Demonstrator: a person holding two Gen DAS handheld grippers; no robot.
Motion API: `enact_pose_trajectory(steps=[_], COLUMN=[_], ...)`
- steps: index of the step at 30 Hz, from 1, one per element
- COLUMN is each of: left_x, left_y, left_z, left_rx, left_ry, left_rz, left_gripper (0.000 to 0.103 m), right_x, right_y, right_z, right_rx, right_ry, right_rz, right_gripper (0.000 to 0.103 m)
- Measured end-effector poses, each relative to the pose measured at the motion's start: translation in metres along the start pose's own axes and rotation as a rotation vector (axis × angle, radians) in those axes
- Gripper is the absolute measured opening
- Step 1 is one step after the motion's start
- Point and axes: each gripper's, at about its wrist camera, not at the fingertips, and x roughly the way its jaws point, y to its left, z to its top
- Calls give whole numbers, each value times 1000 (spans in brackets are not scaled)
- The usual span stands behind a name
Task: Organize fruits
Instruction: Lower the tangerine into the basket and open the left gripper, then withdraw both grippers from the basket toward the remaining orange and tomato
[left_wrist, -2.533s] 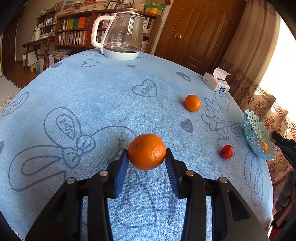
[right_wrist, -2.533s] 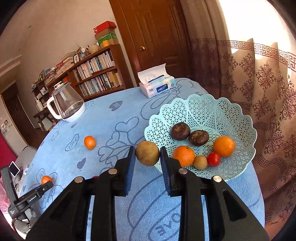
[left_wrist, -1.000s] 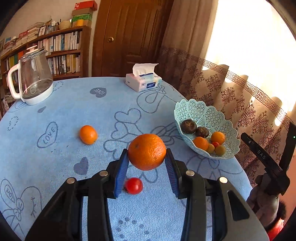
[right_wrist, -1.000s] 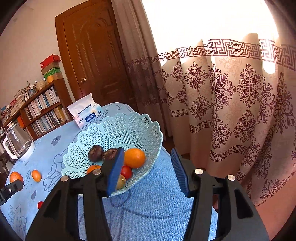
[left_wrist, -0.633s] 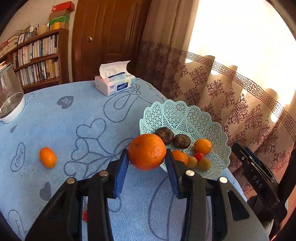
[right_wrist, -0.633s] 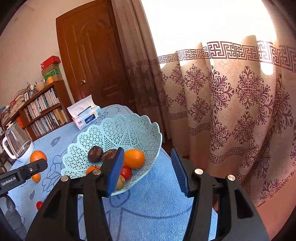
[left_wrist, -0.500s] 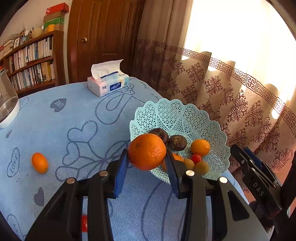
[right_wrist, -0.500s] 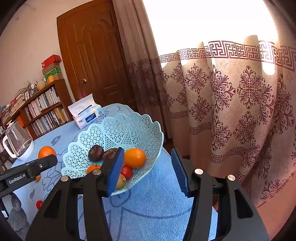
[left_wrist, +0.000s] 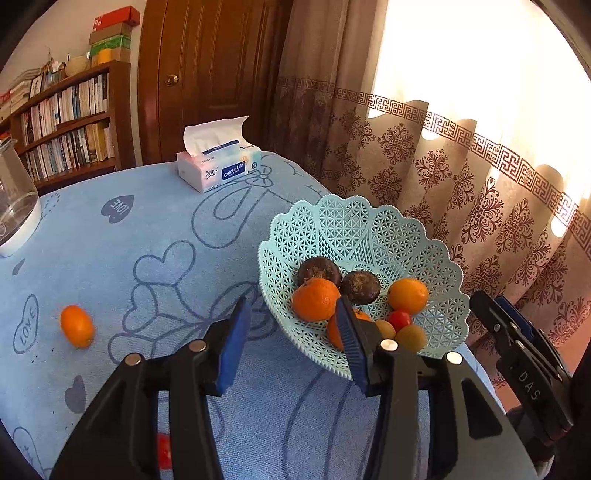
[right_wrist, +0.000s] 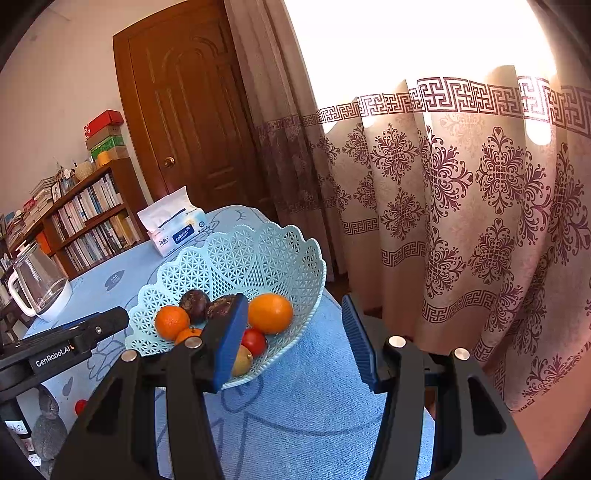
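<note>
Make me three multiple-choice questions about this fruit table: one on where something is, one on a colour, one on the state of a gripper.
1. Where does the small orange fruit outside the basket lie?
A. On the blue tablecloth
B. On the tissue box
C. On the bookshelf

2. What colour is the lattice basket?
A. Red
B. Pale turquoise
C. Black

3. In what state is the left gripper?
A. Shut on an orange
B. Shut on a tomato
C. Open and holding nothing

Answers: 1 A, the fruit rests on the blue tablecloth, well apart from the basket. 2 B, the basket's scalloped wall is pale turquoise in both views. 3 C, the blue pads stand apart with only cloth and basket seen between them; the large orange sits in the basket.
</note>
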Motion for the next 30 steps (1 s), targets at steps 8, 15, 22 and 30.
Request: enact_pose_trajectory(steps=[8,15,22,30], left_x=[-15,-34,-49,-61], left_y=[14,33,51,69], left_z=[-3,-2,-3,-9], left_rx=[-37,-87,-119,-143], left_ry=[-7,-32,-61,-74], left_rz=[26,59,118,187], left_gripper=[71,78,83,83], right_x=[-2,-5,-6,-5], right_y=[2,0,0,-2], right_z=[0,0,0,0], right_rx=[-7,0,2,11], right_ry=[-10,-20,-25,-20], right_rz=[-1,-4,-4,-2], right_gripper=[54,65,66,66])
